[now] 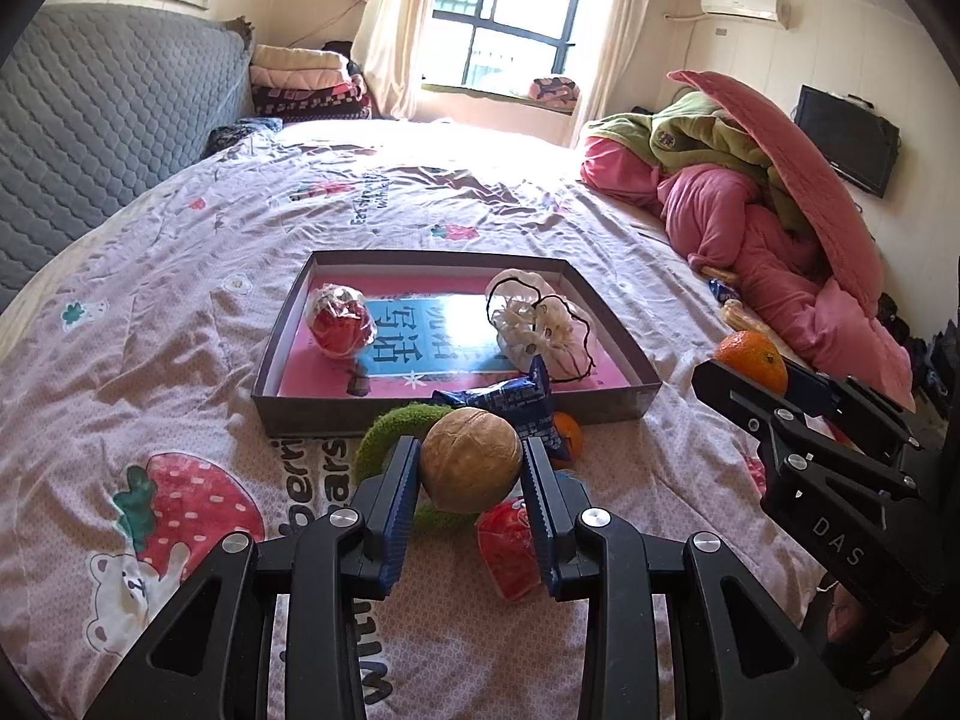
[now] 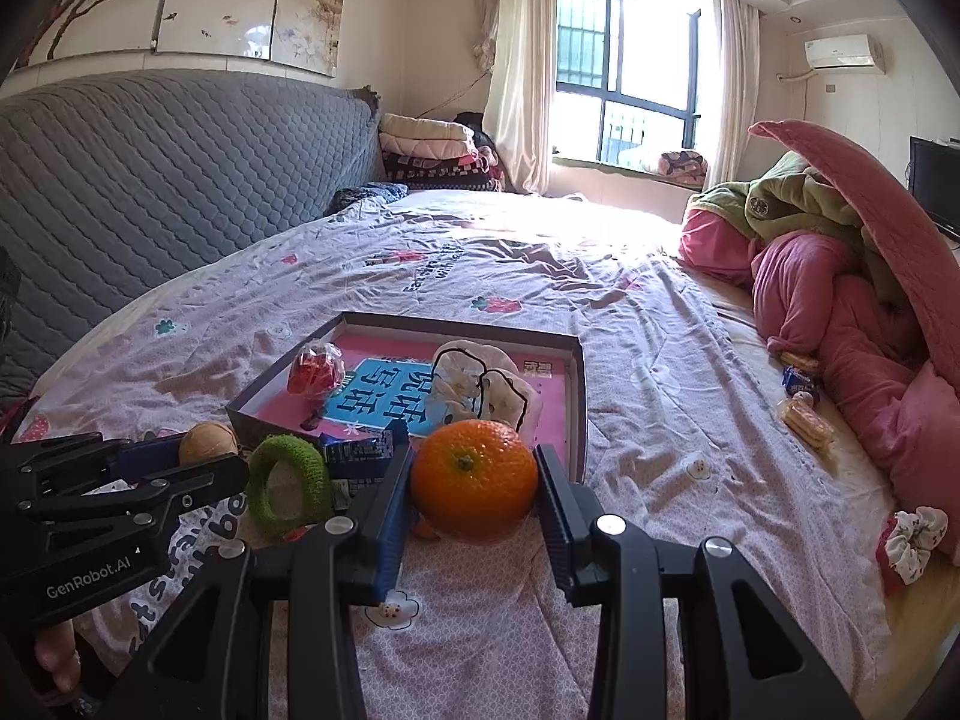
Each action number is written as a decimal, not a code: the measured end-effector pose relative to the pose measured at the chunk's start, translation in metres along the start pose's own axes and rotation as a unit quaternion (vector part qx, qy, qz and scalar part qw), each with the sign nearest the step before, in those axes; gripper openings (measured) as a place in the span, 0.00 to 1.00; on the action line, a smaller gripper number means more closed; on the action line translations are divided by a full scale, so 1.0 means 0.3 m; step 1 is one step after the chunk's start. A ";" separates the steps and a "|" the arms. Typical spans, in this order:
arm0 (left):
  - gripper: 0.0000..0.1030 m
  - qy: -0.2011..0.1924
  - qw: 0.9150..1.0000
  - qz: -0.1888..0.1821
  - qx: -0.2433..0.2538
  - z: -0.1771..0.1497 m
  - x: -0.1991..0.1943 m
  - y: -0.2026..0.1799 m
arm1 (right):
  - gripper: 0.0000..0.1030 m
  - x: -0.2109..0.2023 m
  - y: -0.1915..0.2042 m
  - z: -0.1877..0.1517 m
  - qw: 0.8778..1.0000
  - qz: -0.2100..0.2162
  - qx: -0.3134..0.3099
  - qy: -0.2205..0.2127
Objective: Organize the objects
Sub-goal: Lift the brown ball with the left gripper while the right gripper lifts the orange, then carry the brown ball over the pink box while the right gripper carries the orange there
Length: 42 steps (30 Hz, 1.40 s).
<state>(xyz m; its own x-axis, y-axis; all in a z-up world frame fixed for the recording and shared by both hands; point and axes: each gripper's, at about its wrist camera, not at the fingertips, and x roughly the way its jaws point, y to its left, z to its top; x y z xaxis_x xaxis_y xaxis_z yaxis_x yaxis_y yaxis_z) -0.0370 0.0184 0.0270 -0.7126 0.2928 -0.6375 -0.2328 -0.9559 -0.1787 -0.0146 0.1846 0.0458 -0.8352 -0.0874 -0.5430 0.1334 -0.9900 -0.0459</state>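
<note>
The shallow box (image 1: 456,402) lies on the bed at twelve o'clock from both grippers, a red wrapped sweet (image 1: 341,324) at its nine o'clock and a white scrunchie (image 1: 534,324) at its three o'clock, so its middle looks the best drop zone. The right gripper (image 2: 474,480) pinches the orange (image 2: 474,477); carry it level over the near wall. The left gripper (image 1: 471,462) clamps the walnut (image 1: 470,459), which will likely roll, so release it low

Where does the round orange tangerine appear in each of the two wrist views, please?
Left wrist view: the round orange tangerine sits at the right edge, held by the right tool.
Right wrist view: bottom centre, between that tool's fingers.
Shared landmark: the shallow grey cardboard tray with pink lining.
</note>
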 end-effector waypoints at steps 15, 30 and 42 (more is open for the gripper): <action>0.34 0.007 1.000 0.011 -0.002 0.019 0.018 0.039 | 0.38 0.025 0.013 0.027 1.000 0.009 0.004 -0.004; 0.34 -0.002 1.000 0.017 0.012 0.074 -0.018 0.018 | 0.38 0.015 -0.017 0.059 1.000 0.003 0.013 -0.013; 0.34 -0.020 1.000 0.015 0.017 0.168 -0.033 -0.029 | 0.38 -0.009 -0.032 0.112 1.000 -0.003 0.002 -0.027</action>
<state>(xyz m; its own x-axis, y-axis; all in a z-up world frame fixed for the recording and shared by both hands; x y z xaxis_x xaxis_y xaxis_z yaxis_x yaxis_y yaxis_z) -0.0613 0.0249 0.0727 -0.7450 0.2659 -0.6117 -0.2332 -0.9631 -0.1347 -0.0315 0.1906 0.0759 -0.8638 -0.0877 -0.4961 0.1272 -0.9908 -0.0462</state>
